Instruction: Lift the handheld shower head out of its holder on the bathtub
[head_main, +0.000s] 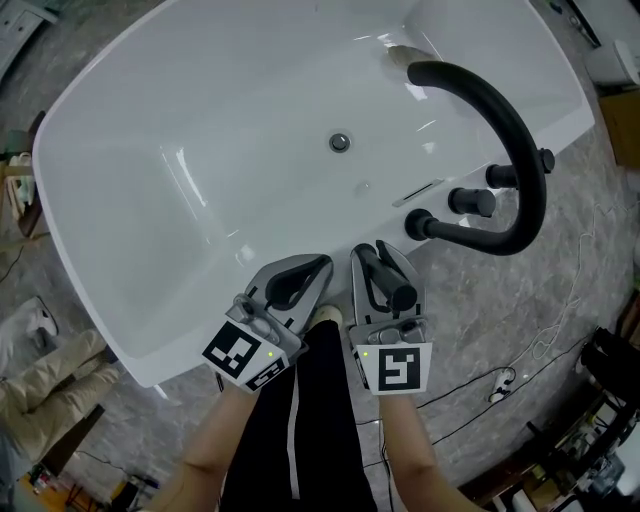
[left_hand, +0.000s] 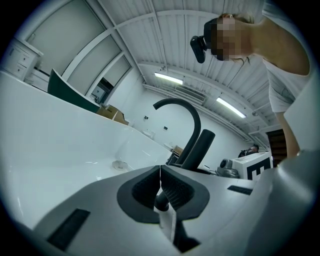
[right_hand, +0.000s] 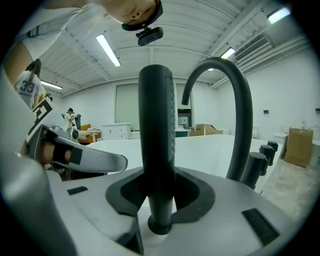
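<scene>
The handheld shower head (head_main: 392, 283) is a black stick standing upright at the near rim of the white bathtub (head_main: 100, 300). My right gripper (head_main: 378, 256) is shut on it; in the right gripper view the shower head (right_hand: 156, 150) fills the gap between the jaws of that gripper (right_hand: 158, 176), and its lower end shows just below them. Close to the left of it, my left gripper (head_main: 326, 264) is shut with nothing in it, its tips meeting (left_hand: 160, 170). From the left gripper view the shower head (left_hand: 200, 147) rises to the right.
A tall black arched spout (head_main: 515, 130) and black knobs (head_main: 470, 202) stand on the tub's right rim. The drain (head_main: 340, 142) lies mid-tub. A thin cable (head_main: 500, 380) runs over the stone floor at the right. The person's black trousers (head_main: 300, 420) are right behind the grippers.
</scene>
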